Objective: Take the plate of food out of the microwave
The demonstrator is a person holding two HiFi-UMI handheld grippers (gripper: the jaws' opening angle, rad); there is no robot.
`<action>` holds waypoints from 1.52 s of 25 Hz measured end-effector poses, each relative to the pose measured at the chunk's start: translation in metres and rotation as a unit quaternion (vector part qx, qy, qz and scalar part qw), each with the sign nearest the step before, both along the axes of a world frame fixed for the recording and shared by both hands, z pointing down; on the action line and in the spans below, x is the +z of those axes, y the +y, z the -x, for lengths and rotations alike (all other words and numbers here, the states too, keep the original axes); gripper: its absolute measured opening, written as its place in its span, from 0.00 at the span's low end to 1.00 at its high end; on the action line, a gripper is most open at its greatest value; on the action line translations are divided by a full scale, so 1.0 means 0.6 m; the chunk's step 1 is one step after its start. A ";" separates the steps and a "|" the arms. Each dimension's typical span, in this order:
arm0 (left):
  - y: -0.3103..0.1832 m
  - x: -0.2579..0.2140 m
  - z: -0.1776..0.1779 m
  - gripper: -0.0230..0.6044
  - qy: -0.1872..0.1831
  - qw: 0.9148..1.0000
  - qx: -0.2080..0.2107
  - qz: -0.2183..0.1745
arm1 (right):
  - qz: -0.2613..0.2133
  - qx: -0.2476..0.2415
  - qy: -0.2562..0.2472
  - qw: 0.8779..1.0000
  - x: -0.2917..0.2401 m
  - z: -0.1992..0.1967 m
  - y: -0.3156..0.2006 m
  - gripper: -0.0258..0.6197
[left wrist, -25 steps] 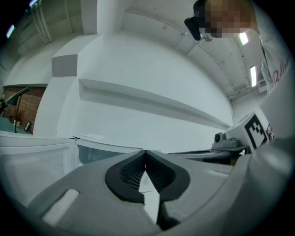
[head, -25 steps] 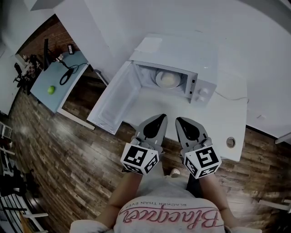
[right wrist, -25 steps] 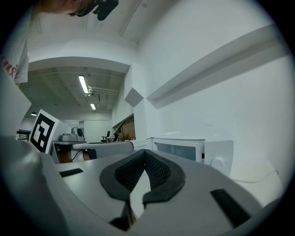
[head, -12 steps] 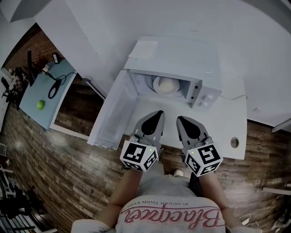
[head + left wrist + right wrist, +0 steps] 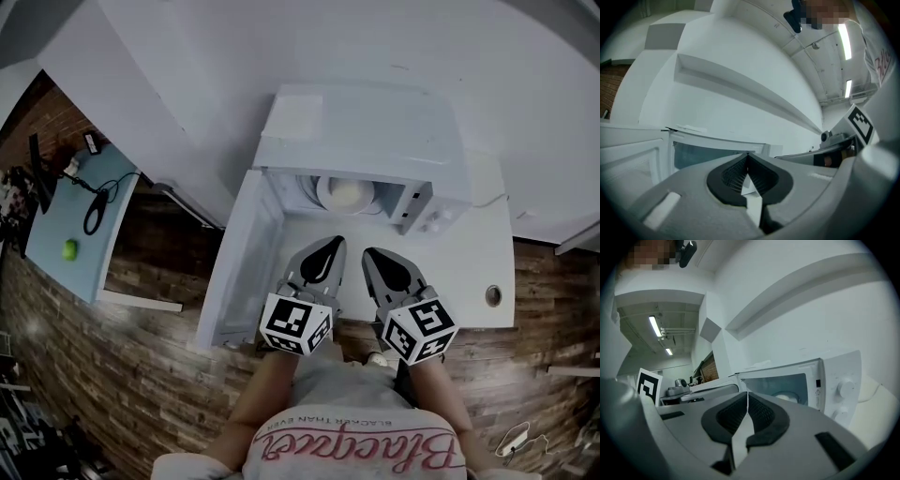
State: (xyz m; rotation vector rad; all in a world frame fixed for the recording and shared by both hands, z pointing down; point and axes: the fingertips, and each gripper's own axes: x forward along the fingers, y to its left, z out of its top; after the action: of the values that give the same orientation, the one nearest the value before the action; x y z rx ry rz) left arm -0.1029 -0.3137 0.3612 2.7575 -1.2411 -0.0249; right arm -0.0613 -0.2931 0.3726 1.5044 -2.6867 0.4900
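In the head view I get only the front part of the plate of food [image 5: 345, 194]; the roof of the microwave [image 5: 361, 131] hides the rest, and I can't tell what the pale food is. In the right gripper view the body of the right gripper [image 5: 746, 394] cuts off the plate's lower edge, and the left gripper [image 5: 748, 155] blocks the plate entirely in its own view. The green thing [image 5: 69, 249] near the left edge of the blue side table [image 5: 84, 267] is too small to name.

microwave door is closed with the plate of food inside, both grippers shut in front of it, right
No: the microwave door is open, as the head view shows. The plate of food is inside; the left gripper and right gripper are shut in front of it.
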 end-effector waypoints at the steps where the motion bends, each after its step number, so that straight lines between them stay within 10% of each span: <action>1: -0.008 0.006 0.004 0.05 0.000 1.000 0.004 0.004 | 0.004 0.005 0.002 1.000 0.004 0.003 -0.006 0.06; 18: -0.110 0.078 0.047 0.05 0.018 0.999 0.005 0.043 | 0.101 0.079 -0.116 0.985 0.128 0.018 -0.143 0.21; 26: -0.123 0.082 0.056 0.05 0.014 0.999 0.005 0.041 | 0.180 0.180 -0.205 0.945 0.228 0.014 -0.206 0.29; 38: -0.125 0.088 0.070 0.05 0.016 0.999 0.009 0.049 | 0.253 0.341 -0.190 0.885 0.300 -0.008 -0.264 0.35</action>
State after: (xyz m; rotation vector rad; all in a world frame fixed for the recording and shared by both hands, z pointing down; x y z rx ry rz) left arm -0.1448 -0.3890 0.4140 2.6728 -1.1781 -0.0049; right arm -0.0564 -0.4517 0.5528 2.2876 -1.8641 1.5051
